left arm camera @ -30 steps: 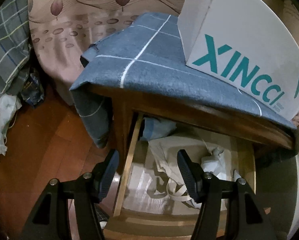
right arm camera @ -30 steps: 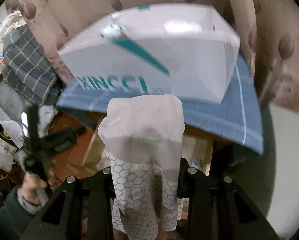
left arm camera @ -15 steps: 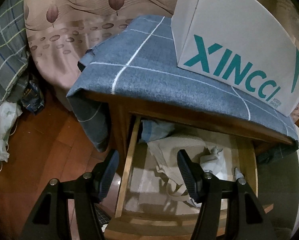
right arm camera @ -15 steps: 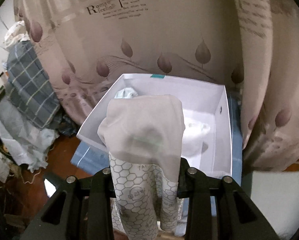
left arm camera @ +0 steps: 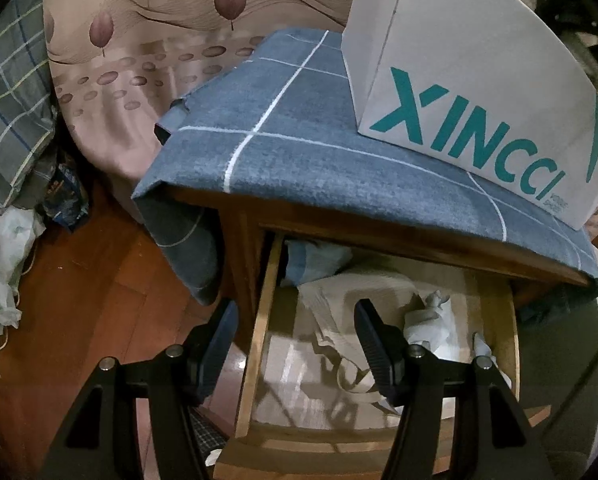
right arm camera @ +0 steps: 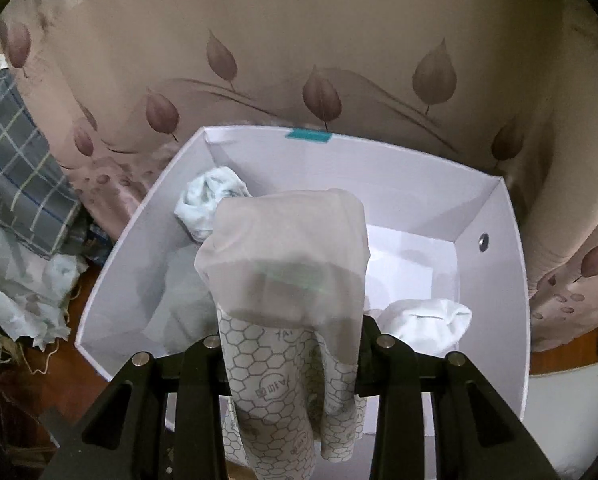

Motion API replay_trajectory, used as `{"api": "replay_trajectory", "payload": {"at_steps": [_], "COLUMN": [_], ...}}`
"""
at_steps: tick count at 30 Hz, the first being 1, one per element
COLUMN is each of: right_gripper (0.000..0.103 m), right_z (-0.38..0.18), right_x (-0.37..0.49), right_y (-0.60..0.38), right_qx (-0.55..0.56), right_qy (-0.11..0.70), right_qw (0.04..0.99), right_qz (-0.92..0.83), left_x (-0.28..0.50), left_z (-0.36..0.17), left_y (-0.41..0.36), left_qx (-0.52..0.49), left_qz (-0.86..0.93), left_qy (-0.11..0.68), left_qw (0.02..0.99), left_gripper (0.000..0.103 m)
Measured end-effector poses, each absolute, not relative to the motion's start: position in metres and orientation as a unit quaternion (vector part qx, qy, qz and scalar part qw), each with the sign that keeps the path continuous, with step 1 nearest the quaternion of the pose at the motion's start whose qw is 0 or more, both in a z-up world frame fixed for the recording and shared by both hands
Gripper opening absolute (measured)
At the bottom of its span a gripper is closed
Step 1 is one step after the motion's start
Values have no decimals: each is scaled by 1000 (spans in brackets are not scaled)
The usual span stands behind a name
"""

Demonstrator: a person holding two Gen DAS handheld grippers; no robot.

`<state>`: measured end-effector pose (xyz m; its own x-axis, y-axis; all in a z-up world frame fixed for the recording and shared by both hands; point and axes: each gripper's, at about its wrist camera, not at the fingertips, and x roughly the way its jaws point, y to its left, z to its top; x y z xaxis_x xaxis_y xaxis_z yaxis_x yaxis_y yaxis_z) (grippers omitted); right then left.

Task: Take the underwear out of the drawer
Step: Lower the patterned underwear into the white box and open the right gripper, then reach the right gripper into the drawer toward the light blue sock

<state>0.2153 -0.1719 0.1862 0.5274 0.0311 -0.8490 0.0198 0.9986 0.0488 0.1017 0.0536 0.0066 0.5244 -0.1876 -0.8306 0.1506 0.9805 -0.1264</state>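
Right wrist view shows my right claw (right arm camera: 291, 344) pinching a piece of underwear (right arm camera: 287, 280). It is pale cloth with a net pattern, and it hangs down between the two fingers. My claw holds it right over the white box (right arm camera: 511, 280). Two balled-up pieces (right arm camera: 211, 200) already lie in the box, one at the back left and one at the front right. So I think this is the third piece out, and it only needs to be dropped in.

Left wrist view shows my left claw (left arm camera: 295, 340) spread apart with nothing in it. It hangs over the open drawer (left arm camera: 259, 344) under the table (left arm camera: 379, 236). The box sits on the blue cloth (left arm camera: 299, 160) that covers the table. More pale cloth (left arm camera: 339, 300) and a white bundle (left arm camera: 427, 320) lie in the drawer, so I think there is more to take out.
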Motion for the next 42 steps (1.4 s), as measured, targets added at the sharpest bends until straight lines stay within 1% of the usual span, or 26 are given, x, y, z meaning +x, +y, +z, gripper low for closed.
{"api": "replay_trajectory", "payload": {"at_steps": [8, 9, 10, 12, 13, 18, 21, 27, 33, 38, 42], "right_gripper": [41, 45, 53, 61, 63, 66, 71, 72, 72, 72, 72], "right_z": [166, 166, 166, 169, 171, 187, 199, 218, 220, 203, 169], "right_x": [218, 217, 217, 213, 211, 195, 182, 145, 95, 55, 35], "right_y": [-176, -175, -175, -172, -170, -164, -166, -169, -177, -189, -195], "right_qx": [42, 42, 40, 31, 26, 16, 17, 8, -14, -35, -55], "right_qy": [505, 505, 505, 500, 497, 484, 472, 462, 471, 501, 548], "right_qw": [862, 862, 862, 865, 867, 875, 881, 887, 881, 863, 831], "right_qz": [-2, 0, 0, -2, -1, 6, 7, 21, 46, 61, 79], "left_x": [102, 102, 101, 101, 101, 101, 101, 101, 100, 100, 100], "left_z": [6, 6, 6, 6, 6, 4, 2, -1, -7, -8, -8], "left_y": [52, 52, 52, 51, 50, 47, 47, 44, 43, 41, 39], "left_qx": [-19, -18, -17, -16, -15, -4, -5, 8, 18, 24, 23], "left_qz": [-103, -102, -102, -103, -103, -106, -108, -107, -107, -110, -115], "left_qy": [481, 480, 480, 479, 480, 481, 484, 489, 499, 499, 502], "left_qw": [871, 871, 871, 871, 871, 870, 869, 866, 860, 859, 857], "left_gripper": [62, 62, 62, 62, 62, 62, 62, 62, 62, 62, 62]}}
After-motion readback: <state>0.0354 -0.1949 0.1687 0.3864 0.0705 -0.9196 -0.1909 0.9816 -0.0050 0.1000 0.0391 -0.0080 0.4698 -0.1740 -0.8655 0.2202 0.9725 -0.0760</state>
